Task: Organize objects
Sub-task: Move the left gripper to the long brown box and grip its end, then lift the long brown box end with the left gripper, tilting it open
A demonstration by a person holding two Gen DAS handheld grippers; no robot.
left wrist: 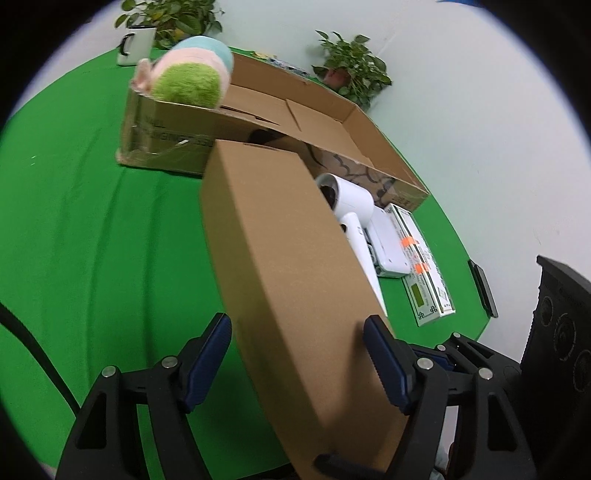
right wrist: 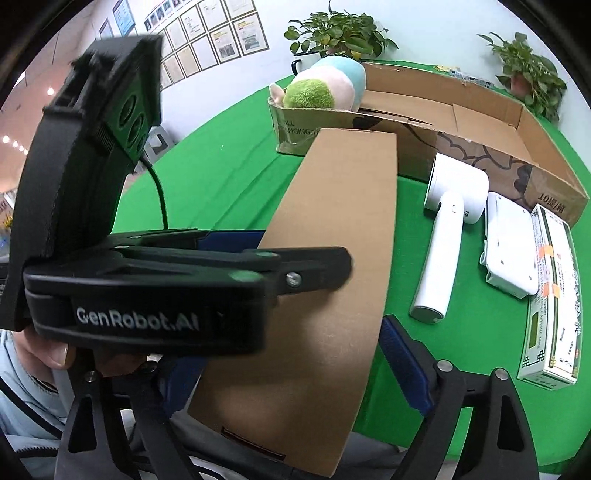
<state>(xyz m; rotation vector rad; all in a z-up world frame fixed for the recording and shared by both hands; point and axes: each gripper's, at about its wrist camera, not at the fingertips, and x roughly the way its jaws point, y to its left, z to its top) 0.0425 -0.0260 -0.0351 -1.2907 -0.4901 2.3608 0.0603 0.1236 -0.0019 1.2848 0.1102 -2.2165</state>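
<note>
A long flat brown cardboard box [left wrist: 284, 266] stands tilted on the green table. My left gripper [left wrist: 297, 354] straddles its near end: the right blue pad touches it, the left pad [left wrist: 207, 362] stands a little off. In the right wrist view the same box [right wrist: 332, 280] lies between my right gripper's [right wrist: 295, 376] wide-open fingers, and the left gripper's body [right wrist: 177, 288] crosses in front of it. A large open carton [right wrist: 461, 122] holds a plush toy [right wrist: 325, 88] at its left end. A white hair dryer [right wrist: 450, 221], a white case [right wrist: 509, 243] and a green-white box [right wrist: 554, 295] lie to the right.
Two potted plants [right wrist: 336, 29] [right wrist: 532, 70] and a white mug [left wrist: 135, 46] stand at the far table edge by the wall. A black phone [left wrist: 482, 282] lies near the right edge. A black cable [right wrist: 159, 192] runs across the green cloth [left wrist: 92, 221].
</note>
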